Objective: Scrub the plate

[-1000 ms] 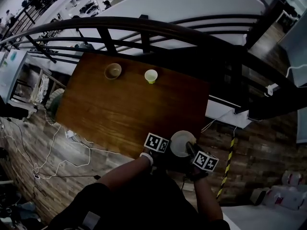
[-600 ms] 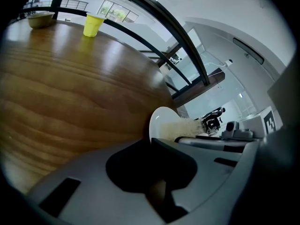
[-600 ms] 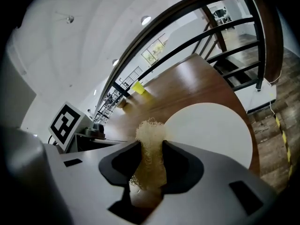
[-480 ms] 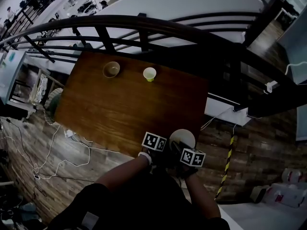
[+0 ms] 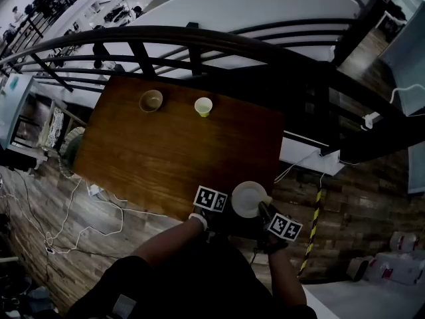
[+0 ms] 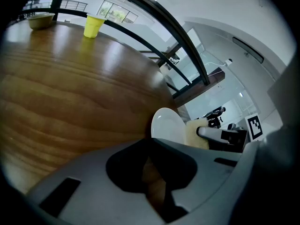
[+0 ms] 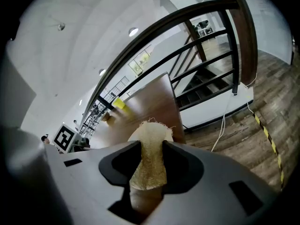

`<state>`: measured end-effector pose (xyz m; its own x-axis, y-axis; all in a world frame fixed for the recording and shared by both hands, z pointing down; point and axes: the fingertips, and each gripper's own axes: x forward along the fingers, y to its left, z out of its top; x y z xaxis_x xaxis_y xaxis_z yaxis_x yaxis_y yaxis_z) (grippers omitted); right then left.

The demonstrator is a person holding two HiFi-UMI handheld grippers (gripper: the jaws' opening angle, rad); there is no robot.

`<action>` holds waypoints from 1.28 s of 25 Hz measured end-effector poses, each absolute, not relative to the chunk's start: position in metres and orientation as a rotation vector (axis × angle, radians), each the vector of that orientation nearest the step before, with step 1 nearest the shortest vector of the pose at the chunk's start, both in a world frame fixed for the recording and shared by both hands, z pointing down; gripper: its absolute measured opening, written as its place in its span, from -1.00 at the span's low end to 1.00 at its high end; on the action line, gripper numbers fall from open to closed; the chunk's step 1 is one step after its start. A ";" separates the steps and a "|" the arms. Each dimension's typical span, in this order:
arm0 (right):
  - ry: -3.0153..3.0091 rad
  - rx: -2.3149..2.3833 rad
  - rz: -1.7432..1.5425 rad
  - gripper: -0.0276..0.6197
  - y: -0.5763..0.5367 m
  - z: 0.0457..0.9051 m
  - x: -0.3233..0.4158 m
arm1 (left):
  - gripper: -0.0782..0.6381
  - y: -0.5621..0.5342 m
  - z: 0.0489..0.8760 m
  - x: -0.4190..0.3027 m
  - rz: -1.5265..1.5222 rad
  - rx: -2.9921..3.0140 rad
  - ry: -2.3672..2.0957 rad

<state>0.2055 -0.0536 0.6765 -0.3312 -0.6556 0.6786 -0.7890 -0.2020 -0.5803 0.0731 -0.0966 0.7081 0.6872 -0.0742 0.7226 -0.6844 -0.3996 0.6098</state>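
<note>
Clamped tight in the right claw [image 5: 267, 212]: a yellowish scrub pad [image 7: 149, 159], pressed against the plate [image 5: 248, 199]. Held at the tabletop's [image 5: 166, 145] near edge, apparently gripped by the left claw [image 5: 229, 209]. Mid-scrub, probably; hard to say how much remains.

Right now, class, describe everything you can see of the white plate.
The white plate is round, glossy and plain, ceramic by its look. It is held up at the near corner of the wooden table, tilted on edge. Its lower rim runs behind the left gripper, which seems to clamp it. A pale scrub pad in the right gripper meets its right edge.
</note>
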 end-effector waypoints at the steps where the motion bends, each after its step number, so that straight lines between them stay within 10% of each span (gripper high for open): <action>1: -1.891 1.764 1.574 -0.45 -0.053 0.675 0.212 | -0.70 -0.096 0.708 0.074 0.756 1.887 -0.593; 18: -2.034 1.456 1.588 -0.45 -0.057 0.681 0.111 | -0.70 -0.099 0.708 0.081 0.756 1.875 -0.594; 32: -1.865 1.819 1.601 -0.45 -0.029 0.669 0.225 | -0.70 -0.094 0.709 0.083 0.767 1.875 -0.591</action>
